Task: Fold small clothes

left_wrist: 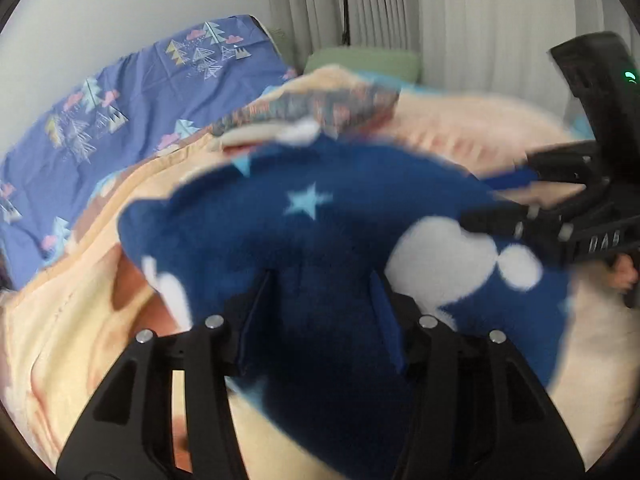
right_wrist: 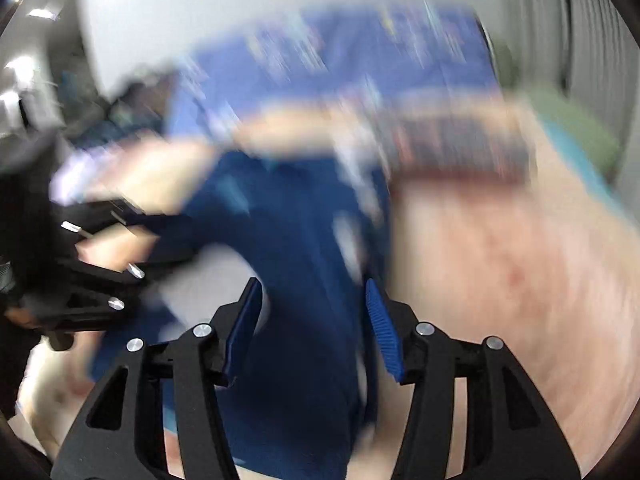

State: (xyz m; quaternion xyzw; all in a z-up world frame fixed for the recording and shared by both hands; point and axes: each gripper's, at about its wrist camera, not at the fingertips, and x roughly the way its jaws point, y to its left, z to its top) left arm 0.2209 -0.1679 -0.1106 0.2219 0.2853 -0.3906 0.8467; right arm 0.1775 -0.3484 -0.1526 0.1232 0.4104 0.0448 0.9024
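Left gripper (left_wrist: 324, 312): nearest the lens in the left wrist view; black fingers with blue pads, spread apart, blue fleece filling the gap between them; whether the pads press it cannot be told.
Right gripper (right_wrist: 316, 320): black frame, ribbed blue pads (right_wrist: 382, 332) held wide apart, the same cloth running between them without clear contact; this view is heavily blurred.
Blue garment (left_wrist: 320, 248): small, fuzzy fleece, deep blue with a pale star and rounded white cloud shapes; bunched and rumpled on the peach blanket, in front of and under both grippers.
Right gripper from the left view (left_wrist: 508, 196): comes in from the right edge; its fingertips lie at the garment's right border with a strip of blue between them; grip cannot be told.
Peach blanket (left_wrist: 80, 320): soft, creased, covering the bed around the garment; bare stretches lie to the left and right of it.
Patterned cloth (left_wrist: 320, 108): folded, multicoloured, lying beyond the garment's far edge, near it.
Purple sheet (left_wrist: 132, 92): flat cotton printed with trees and clouds, beyond the blanket against the wall.
Green cushion (left_wrist: 360, 60): at the far end beside the pale pleated curtains (left_wrist: 460, 20).
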